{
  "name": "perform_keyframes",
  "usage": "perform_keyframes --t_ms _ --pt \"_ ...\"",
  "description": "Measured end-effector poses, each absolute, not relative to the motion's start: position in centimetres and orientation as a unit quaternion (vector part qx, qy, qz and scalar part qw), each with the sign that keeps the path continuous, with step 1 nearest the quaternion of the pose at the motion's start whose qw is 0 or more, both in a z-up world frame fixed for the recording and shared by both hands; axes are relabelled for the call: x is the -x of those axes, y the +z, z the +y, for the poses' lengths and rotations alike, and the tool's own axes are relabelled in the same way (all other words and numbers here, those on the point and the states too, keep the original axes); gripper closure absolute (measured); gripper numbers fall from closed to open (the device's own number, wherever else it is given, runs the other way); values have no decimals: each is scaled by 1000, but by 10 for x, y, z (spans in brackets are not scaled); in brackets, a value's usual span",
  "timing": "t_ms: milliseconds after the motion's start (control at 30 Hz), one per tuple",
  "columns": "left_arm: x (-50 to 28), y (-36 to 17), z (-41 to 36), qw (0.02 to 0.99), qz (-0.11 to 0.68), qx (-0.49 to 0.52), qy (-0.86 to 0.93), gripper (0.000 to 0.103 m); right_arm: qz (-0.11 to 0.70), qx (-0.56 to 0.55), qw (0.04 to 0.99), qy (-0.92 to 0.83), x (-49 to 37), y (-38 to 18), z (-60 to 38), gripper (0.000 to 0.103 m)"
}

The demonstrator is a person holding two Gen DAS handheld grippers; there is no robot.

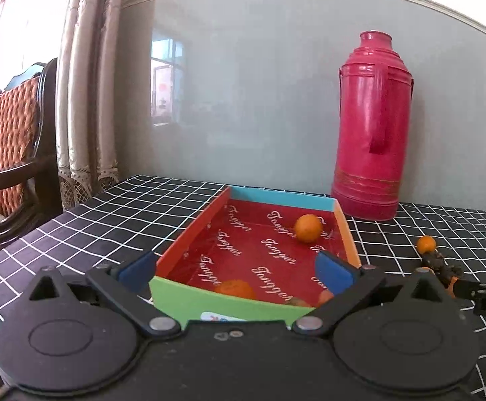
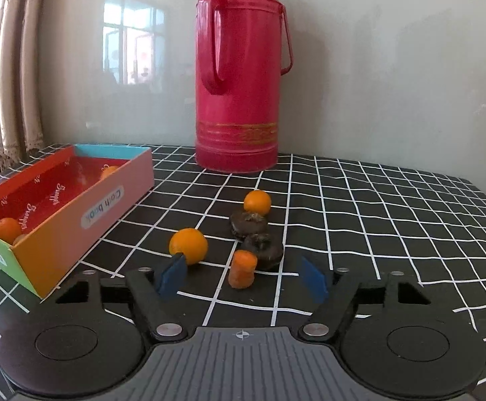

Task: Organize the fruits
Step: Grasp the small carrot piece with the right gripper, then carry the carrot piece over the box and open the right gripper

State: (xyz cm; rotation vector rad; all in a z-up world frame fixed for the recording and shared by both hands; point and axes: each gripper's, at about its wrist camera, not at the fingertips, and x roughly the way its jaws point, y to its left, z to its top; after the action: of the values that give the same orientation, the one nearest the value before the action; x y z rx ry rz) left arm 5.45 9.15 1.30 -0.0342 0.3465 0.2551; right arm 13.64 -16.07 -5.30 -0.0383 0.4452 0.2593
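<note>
A multicoloured cardboard box with a red printed floor lies on the checked cloth. It holds one orange at the far end and another orange at the near wall. My left gripper hangs open over the near end of the box, nothing between its pads. To the right of the box, my right gripper is open around a short upright orange stub, with gaps on both sides. An orange sits just beyond its left pad. Two dark round fruits and a further orange lie behind.
A tall red thermos flask stands by the wall behind the fruits. The black cloth with white grid covers the table. A wooden chair and curtains stand off the table's left edge.
</note>
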Motion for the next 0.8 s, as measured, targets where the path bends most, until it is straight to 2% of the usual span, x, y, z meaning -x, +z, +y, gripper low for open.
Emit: perform_keyframes --t_ms 67,200,467,533,567,800 --pt "-53 13 94 977 170 17 129 7 230 18 965 127 -141 -55 -160 51" --pt "-50 15 100 976 166 15 141 7 239 13 963 124 -150 -57 -159 60" --pt "-45 15 120 972 169 21 161 7 260 -3 958 119 -165 -61 -157 65" --pt "-44 15 124 971 170 22 165 7 270 -7 956 115 -169 -63 -157 82" --pt "-43 15 126 971 170 23 166 7 270 -12 956 117 -170 -63 -157 84" --pt "-38 17 134 970 165 23 177 7 239 -7 962 132 -160 -55 -148 84"
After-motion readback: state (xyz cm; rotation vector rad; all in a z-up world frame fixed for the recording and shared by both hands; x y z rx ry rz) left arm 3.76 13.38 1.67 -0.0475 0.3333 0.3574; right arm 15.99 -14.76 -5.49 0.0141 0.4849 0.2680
